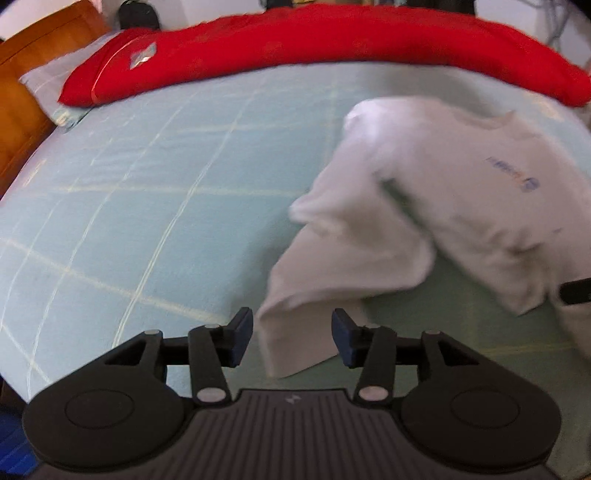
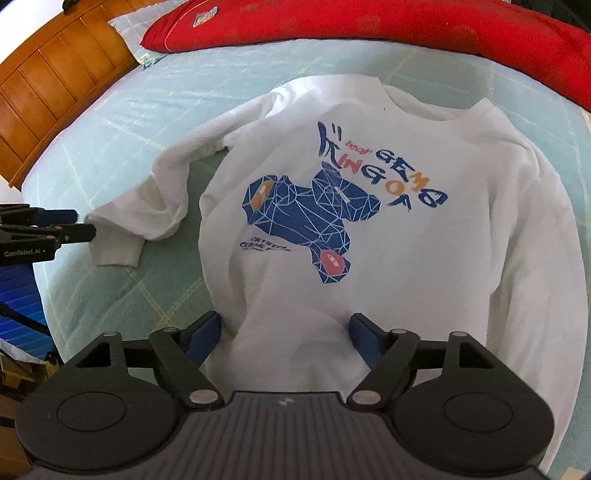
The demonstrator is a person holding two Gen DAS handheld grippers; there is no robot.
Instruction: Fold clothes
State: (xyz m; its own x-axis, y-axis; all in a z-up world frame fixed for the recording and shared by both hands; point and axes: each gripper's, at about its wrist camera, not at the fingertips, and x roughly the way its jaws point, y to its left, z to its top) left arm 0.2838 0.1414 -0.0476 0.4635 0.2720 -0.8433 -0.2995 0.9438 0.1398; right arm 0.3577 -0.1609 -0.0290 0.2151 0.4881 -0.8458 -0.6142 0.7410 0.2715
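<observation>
In the left wrist view, the left gripper [image 1: 291, 338] points down at a bed [image 1: 147, 184] with a pale green sheet that has thin light lines on it. Its two blue fingers [image 1: 242, 338] stand partly open, and the cuff end of a sleeve [image 1: 314, 288] lies between them, but the pads do not press on it, so nothing is held. The sleeve belongs to a white shirt [image 1: 480, 184] that lies toward the right side of the bed (this view is a bit blurry). A long red quilt [image 1: 332, 55] runs along the far edge of the bed, and a brown wooden headboard [image 1: 33, 74] stands at the far left corner. A dark tip pokes in at the right edge over the shirt; I cannot tell what it is. In the right wrist view, the right gripper [image 2: 286, 339] hangs over the near edge of the bed [image 2: 110, 129], above the bottom hem of the shirt [image 2: 406, 258]. Its blue fingers [image 2: 205, 338] are wide open, with white cloth under the gap, and they grip nothing. The shirt lies flat, front side up, in the middle of the bed, neck toward the far edge, with a blue bear picture [image 2: 310, 218] and some words on it. Its left sleeve [image 2: 159, 199] bends down toward the near left side, and the left gripper [image 2: 75, 225] reaches in from the left, just beside the cuff. The quilt [image 2: 406, 33] lies along the far edge, with the headboard [image 2: 55, 92] at the left.
</observation>
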